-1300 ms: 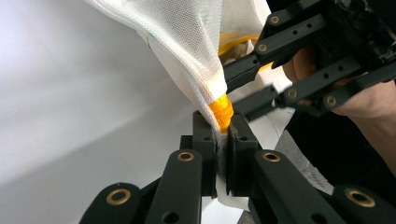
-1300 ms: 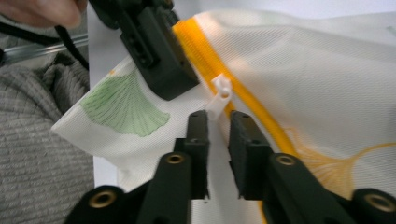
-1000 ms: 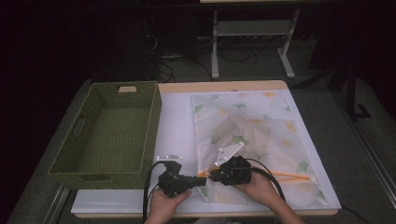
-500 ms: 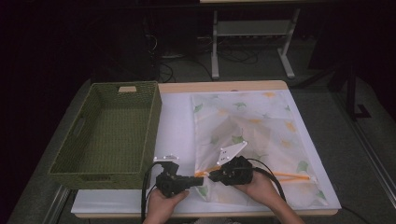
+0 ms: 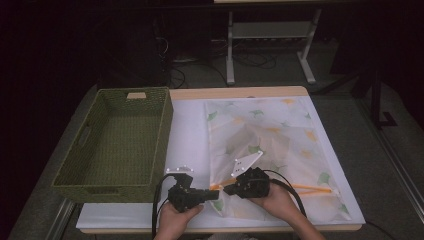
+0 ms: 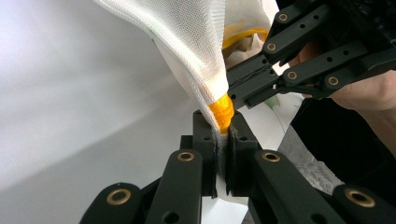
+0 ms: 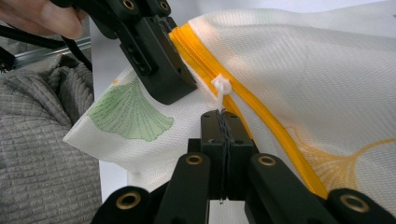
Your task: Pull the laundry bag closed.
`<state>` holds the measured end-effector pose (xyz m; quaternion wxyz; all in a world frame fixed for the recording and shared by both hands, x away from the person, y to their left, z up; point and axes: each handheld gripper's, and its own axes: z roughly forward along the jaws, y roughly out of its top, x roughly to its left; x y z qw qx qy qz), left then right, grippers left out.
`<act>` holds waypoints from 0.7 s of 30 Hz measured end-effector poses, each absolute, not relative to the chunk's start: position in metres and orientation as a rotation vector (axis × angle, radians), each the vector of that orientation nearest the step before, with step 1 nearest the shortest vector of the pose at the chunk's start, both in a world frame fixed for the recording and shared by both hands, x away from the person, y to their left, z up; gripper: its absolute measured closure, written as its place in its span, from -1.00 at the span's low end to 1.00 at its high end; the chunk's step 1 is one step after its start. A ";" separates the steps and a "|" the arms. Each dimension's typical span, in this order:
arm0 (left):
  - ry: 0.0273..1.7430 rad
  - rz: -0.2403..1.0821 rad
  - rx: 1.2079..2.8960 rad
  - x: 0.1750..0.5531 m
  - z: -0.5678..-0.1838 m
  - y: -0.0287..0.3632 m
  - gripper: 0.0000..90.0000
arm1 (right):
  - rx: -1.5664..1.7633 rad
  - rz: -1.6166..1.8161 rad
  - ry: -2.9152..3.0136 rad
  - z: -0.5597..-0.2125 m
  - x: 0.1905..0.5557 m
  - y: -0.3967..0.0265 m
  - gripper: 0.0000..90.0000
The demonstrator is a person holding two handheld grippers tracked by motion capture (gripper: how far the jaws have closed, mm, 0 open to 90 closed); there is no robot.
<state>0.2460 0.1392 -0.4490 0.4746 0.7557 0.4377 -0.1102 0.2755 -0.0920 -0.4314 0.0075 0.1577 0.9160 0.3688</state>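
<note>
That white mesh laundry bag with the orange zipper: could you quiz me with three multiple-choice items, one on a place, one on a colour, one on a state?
1. Where does the green woven basket stand?
A. left of the white mesh laundry bag
B. on the bag
C. right of the bag

2. What colour is the bag's zipper?
A. blue
B. orange
C. black

3. How is the right hand-held gripper?
A. wide open
B. shut on the small white zipper pull
C. lying in the basket

Answers: 1 A, the high view shows the basket at the table's left; 2 B, the right gripper view shows orange tape; 3 B, its jaws, which have just been closing, pinch the pull's tail.
</note>
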 end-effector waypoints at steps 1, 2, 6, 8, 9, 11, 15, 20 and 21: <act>1.070 -0.268 1.850 0.246 -0.449 0.139 0.88 | 0.491 1.160 2.866 -0.431 0.275 -0.092 0.93; 1.072 -0.268 1.849 0.246 -0.449 0.139 0.88 | 0.492 1.165 2.866 -0.431 0.275 -0.092 0.88; 1.068 -0.272 1.850 0.246 -0.449 0.138 0.88 | 0.504 1.181 2.869 -0.432 0.276 -0.091 0.82; 1.069 -0.266 1.856 0.246 -0.449 0.138 0.88 | 0.493 1.155 2.861 -0.432 0.276 -0.090 0.97; 1.071 -0.262 1.854 0.246 -0.449 0.139 0.88 | 0.491 1.149 2.859 -0.432 0.276 -0.091 0.97; 1.079 -0.265 1.847 0.246 -0.450 0.140 0.88 | 0.501 1.177 2.863 -0.430 0.276 -0.094 0.97; 1.078 -0.267 1.847 0.246 -0.451 0.140 0.88 | 0.508 1.217 2.843 -0.424 0.276 -0.098 0.97; 1.073 -0.267 1.854 0.245 -0.451 0.138 0.88 | 0.523 1.266 2.831 -0.422 0.277 -0.101 0.97; 1.075 -0.267 1.857 0.245 -0.450 0.138 0.88 | 0.538 1.284 2.829 -0.421 0.278 -0.102 0.97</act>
